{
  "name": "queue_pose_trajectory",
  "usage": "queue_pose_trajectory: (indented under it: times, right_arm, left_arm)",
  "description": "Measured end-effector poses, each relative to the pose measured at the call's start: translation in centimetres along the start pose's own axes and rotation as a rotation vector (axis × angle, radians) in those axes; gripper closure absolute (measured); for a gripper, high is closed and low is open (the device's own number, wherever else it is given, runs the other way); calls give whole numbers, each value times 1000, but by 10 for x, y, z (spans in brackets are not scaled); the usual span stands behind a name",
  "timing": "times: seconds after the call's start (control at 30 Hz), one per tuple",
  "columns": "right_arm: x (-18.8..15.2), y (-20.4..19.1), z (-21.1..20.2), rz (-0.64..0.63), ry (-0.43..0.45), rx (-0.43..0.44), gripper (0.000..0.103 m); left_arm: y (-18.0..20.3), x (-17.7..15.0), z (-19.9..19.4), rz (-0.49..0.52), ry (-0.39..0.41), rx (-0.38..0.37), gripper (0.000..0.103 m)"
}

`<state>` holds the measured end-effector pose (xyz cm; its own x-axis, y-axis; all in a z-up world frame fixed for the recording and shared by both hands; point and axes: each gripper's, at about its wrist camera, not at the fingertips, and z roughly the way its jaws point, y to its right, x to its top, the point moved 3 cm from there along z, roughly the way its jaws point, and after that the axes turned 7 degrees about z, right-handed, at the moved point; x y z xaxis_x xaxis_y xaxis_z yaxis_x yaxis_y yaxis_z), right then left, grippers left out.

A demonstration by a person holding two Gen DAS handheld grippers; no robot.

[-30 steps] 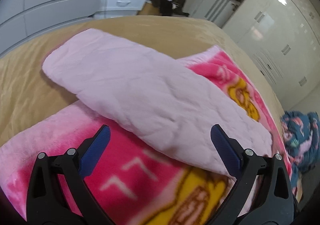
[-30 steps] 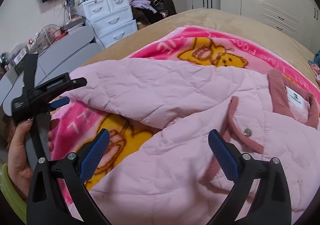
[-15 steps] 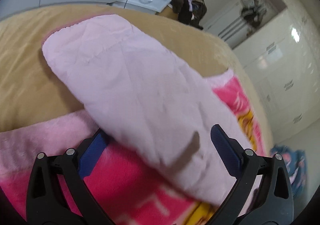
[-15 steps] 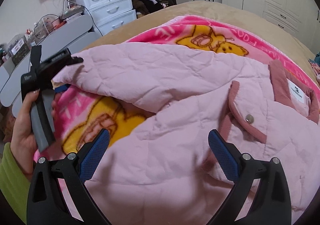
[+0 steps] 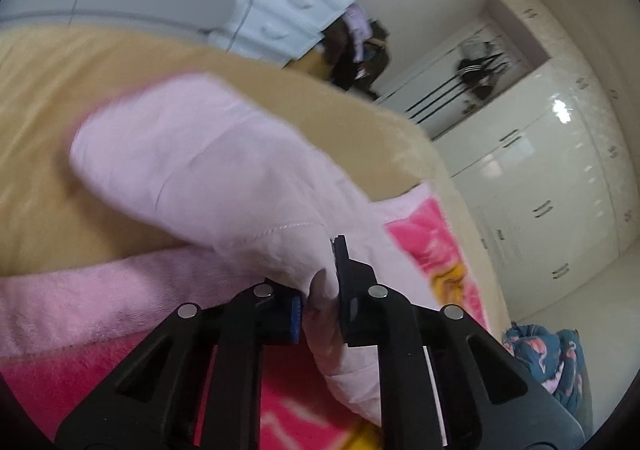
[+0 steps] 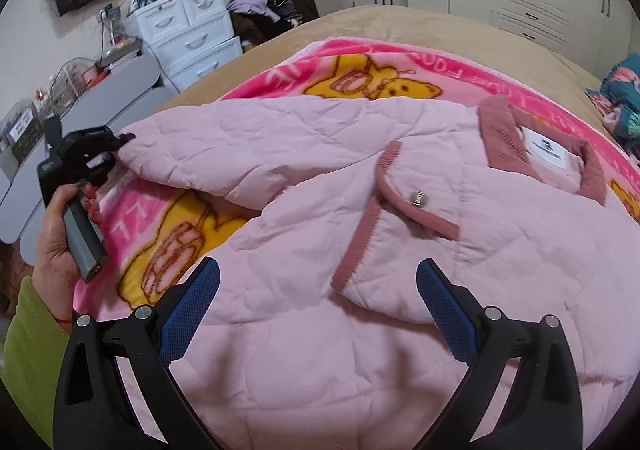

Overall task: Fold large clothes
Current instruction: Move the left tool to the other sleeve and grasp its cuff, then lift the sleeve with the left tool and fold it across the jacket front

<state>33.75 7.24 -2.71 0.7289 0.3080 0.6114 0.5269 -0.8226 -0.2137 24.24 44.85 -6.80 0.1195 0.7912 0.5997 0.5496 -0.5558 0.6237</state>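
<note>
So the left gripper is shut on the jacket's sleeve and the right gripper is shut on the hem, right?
Not quite. The left gripper is shut on the sleeve, but the right wrist view shows the right gripper open, above the jacket and gripping nothing.

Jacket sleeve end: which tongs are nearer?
Left. The left tongs are clamped on the sleeve end; the right tongs hover open over the jacket body.
</note>
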Motion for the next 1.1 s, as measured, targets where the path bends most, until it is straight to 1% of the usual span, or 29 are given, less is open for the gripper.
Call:
queue_pose_trajectory:
  times: [0.07,0.23,0.37,0.43,0.5,0.53,0.63,0.7,0.8,1.0,1.1]
  right_arm:
    - [-2,4,-7,18,9,3,5]
    - [-10,20,-30,64,45,-1,5]
    - [-18,36,-45,114,60,-6,5]
    - [-24,46,-55,141,75,-8,5]
    - [-29,57,-66,170,92,-11,5]
    - [-32,61,-70,184,99,-11,5]
    - [-43,81,-84,237,115,-16,5]
    - [-52,96,-91,267,116,-35,5]
    - [-64,115,-100,314,120,-47,5]
    - [-75,139,-111,367,129,-67,5]
    - [-78,147,-121,373,141,-75,5]
  left_arm:
    - [15,6,-10,30,24,-26,98]
    - [64,17,-44,107,88,-124,98]
    - [107,15,-66,194,121,-174,98]
    - [123,13,-75,227,131,-197,98]
    - [137,10,-82,239,134,-238,98]
    - [145,8,-87,248,136,-262,99]
    - [162,0,-100,294,144,-288,99]
    - [173,-5,-104,317,146,-305,99]
    - [192,-15,-111,344,136,-350,99]
    - [229,-48,-126,433,122,-417,99]
    - [250,-65,-131,504,110,-448,99]
